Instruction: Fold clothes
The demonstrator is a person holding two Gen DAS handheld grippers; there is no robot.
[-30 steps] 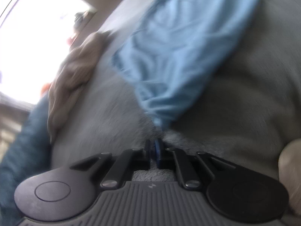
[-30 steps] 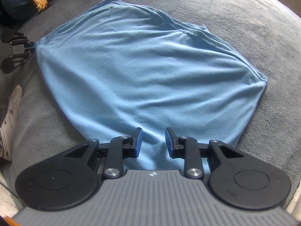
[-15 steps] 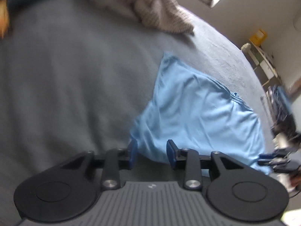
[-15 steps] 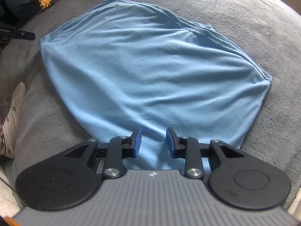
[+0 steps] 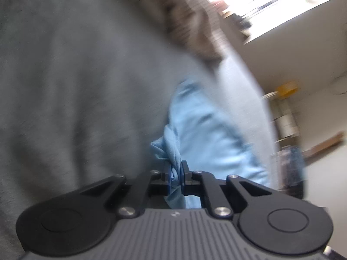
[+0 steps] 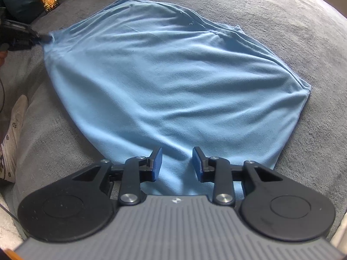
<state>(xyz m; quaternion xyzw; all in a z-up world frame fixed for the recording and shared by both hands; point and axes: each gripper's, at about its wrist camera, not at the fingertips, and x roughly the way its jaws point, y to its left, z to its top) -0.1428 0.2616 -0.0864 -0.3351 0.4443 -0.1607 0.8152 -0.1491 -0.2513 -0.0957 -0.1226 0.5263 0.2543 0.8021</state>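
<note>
Left hand-held gripper has just re-clamped on the shirt corner at ten o'clock, right hand-held gripper hovers parted over the hem — fold's on.

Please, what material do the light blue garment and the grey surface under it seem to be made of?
Light blue garment: looks like soft knit cotton jersey, matte, since it lies in fine shallow wrinkles and shows a stitched seam. The fibre cannot be confirmed.

Grey surface: seems a plush fleece-like blanket, matte, with a short fuzzy nap and mottled shading. What lies under it is hidden.
</note>
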